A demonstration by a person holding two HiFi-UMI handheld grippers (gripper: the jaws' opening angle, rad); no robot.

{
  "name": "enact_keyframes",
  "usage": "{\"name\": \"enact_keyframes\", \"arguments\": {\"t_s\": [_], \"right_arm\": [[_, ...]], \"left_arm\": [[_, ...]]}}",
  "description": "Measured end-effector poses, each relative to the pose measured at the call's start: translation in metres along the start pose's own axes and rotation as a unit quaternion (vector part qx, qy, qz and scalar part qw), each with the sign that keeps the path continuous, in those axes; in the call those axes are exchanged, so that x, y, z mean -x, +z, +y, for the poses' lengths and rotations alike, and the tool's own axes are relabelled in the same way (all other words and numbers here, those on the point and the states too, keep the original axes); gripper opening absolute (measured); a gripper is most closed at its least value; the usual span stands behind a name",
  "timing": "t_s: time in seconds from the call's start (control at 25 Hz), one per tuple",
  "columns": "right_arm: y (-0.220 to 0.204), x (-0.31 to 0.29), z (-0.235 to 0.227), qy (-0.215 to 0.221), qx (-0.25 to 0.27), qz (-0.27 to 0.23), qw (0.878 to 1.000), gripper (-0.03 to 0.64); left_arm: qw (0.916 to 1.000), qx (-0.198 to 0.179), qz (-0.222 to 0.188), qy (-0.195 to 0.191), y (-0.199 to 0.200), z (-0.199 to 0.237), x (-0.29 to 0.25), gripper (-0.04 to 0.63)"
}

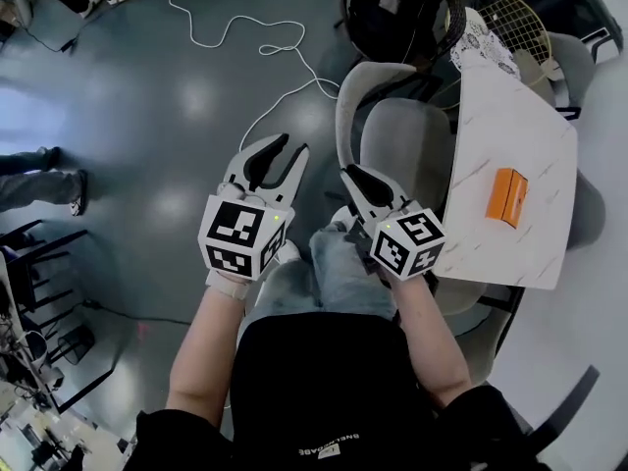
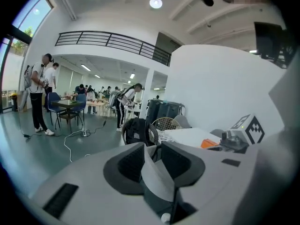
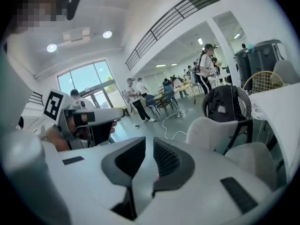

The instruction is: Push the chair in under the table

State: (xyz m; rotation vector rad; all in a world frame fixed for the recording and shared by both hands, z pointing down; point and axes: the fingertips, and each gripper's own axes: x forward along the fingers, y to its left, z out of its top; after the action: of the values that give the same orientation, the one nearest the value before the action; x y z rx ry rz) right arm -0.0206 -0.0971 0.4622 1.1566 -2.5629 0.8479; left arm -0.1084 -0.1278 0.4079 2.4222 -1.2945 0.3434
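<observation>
A light grey chair stands pulled out from the white marble-look table, its back toward the floor side; it also shows in the right gripper view. An orange box lies on the table. Both grippers are held up in front of the person, short of the chair and touching nothing. My left gripper stands open with a clear gap and nothing between its pads. My right gripper has only a narrow slit between its jaws, which are empty.
A black backpack sits on a wicker chair beyond the grey one, beside a badminton racket. A white cable snakes over the grey floor. Another grey chair stands on the table's far side. Black chair frames at left; people stand further off.
</observation>
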Motion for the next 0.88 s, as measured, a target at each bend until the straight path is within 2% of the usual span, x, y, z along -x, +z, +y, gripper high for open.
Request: {"name": "enact_keyframes", "arguments": {"t_s": [0.2,0.36,0.64,0.88], "right_arm": [[0.041,0.041,0.052,0.019,0.033,-0.04,0.998,0.047],[0.071,0.074,0.086,0.035,0.055,-0.076,0.995,0.046],[0.123,0.138,0.119,0.052,0.097,-0.131,0.985,0.046],[0.152,0.173,0.134,0.074,0.116,-0.161,0.977,0.046]], "left_arm": [[0.998,0.005,-0.061,-0.016,0.04,-0.023,0.062,0.025],[0.9938,0.017,-0.104,-0.033,0.071,-0.048,0.099,0.006],[0.9935,-0.013,-0.103,-0.045,0.091,-0.089,0.125,0.006],[0.992,-0.015,-0.118,-0.043,0.114,-0.112,0.139,0.006]]}}
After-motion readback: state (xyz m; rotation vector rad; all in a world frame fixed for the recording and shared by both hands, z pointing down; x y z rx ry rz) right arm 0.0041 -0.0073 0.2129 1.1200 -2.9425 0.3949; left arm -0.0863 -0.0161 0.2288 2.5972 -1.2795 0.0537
